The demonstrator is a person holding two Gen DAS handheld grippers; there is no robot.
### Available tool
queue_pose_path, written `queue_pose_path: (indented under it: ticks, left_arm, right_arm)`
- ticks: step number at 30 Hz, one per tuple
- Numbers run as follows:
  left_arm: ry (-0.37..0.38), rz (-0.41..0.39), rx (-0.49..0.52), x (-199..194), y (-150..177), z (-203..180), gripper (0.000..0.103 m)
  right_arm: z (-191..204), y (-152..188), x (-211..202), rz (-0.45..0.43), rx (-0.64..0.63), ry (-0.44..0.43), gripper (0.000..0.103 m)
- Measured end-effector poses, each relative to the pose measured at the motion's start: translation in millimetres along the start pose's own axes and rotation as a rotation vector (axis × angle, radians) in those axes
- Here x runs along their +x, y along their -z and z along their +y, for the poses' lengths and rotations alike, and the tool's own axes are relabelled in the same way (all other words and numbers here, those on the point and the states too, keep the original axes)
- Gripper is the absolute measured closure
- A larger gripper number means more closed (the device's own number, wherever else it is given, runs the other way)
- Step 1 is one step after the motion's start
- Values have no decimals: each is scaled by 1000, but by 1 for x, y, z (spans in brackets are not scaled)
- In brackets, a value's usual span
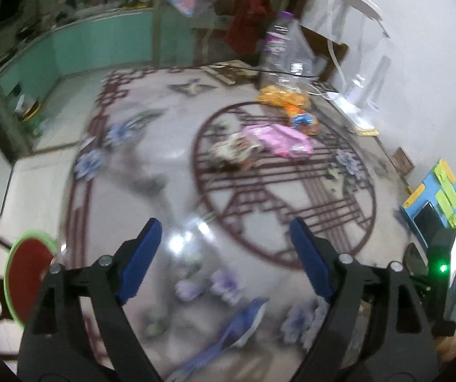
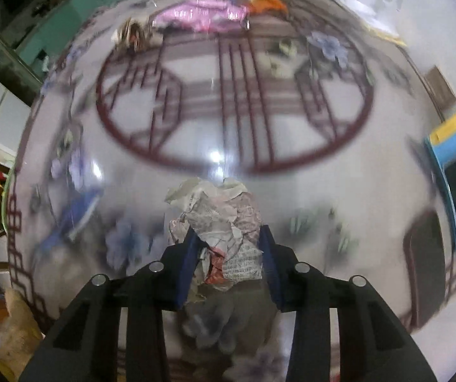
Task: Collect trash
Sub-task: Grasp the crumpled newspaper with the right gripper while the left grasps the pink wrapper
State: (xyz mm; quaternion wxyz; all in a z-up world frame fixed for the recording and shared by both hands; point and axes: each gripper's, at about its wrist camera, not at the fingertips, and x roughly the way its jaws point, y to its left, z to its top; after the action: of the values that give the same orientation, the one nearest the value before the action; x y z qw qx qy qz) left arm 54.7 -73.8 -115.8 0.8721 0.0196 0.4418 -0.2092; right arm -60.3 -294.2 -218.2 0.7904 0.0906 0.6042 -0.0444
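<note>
Pinching a crumpled, lumpy newsprint wad [image 2: 220,222], the right gripper [image 2: 228,242] clamps it; left gripper [image 1: 224,242] gapes empty over glossy table [image 1: 164,165].

My left gripper [image 1: 224,245]: black plastic arms, triangular cut-outs, silver screws behind fingers [image 1: 142,254], blue ribbed pads. Black device with green light just right of right finger. My right gripper [image 2: 228,242]: same black frame, slotted arms, silver screws, dark blue pads [image 2: 269,254].
</note>
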Motion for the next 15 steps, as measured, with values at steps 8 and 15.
queue_pose_path:
  ticks: [8, 15]
  left_arm:
    - [4, 32, 300, 91, -77, -59, 13]
    - [59, 228, 597, 195, -115, -99, 12]
  right_arm:
    - [-14, -54, 4, -52, -2, -155, 65]
    - [-20, -83, 23, -10, 35, -295, 64]
